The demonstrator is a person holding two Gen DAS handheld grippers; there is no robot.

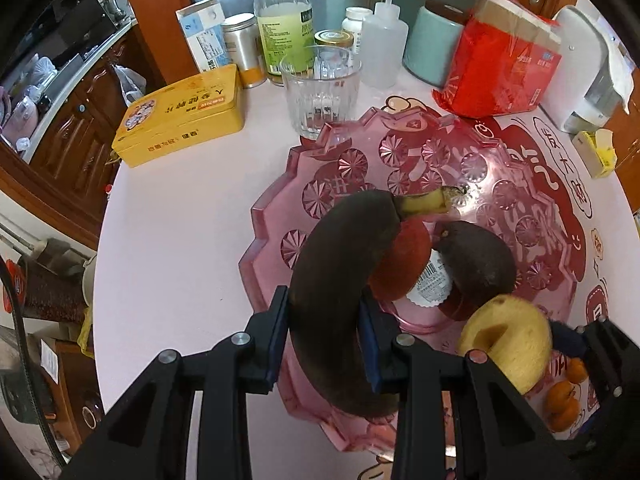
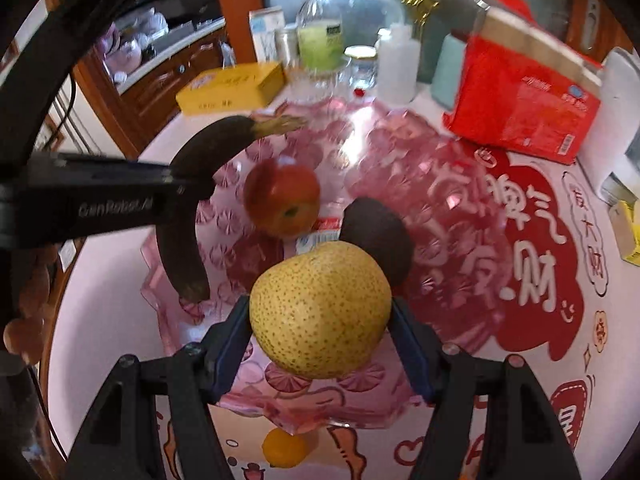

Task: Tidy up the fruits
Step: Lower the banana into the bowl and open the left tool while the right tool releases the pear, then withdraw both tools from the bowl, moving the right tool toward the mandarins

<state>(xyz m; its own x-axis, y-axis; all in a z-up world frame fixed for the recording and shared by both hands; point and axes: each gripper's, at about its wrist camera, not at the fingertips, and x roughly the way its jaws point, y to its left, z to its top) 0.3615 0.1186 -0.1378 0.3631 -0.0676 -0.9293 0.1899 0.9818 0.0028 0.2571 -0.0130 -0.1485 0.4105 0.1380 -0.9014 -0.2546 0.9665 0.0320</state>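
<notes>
My left gripper (image 1: 324, 320) is shut on a dark, overripe banana (image 1: 340, 272) and holds it above the near left part of a pink translucent fruit tray (image 1: 272, 216). In the tray lie a red apple (image 1: 408, 256) and a dark brown fruit (image 1: 480, 264), with a labelled packet under them. In the right wrist view, my right gripper (image 2: 320, 320) is shut on a speckled yellow pear (image 2: 320, 308), held over the tray's (image 2: 460, 184) near edge. To its left hangs the banana (image 2: 188, 208), and the apple (image 2: 282, 196) lies beyond.
Small oranges (image 1: 564, 400) lie on the table in front of the tray. Behind the tray stand a drinking glass (image 1: 320, 96), a yellow tin (image 1: 184, 116), bottles (image 1: 284, 20), a teal canister (image 1: 432, 44) and a red package (image 1: 504, 68). The table edge curves on the left.
</notes>
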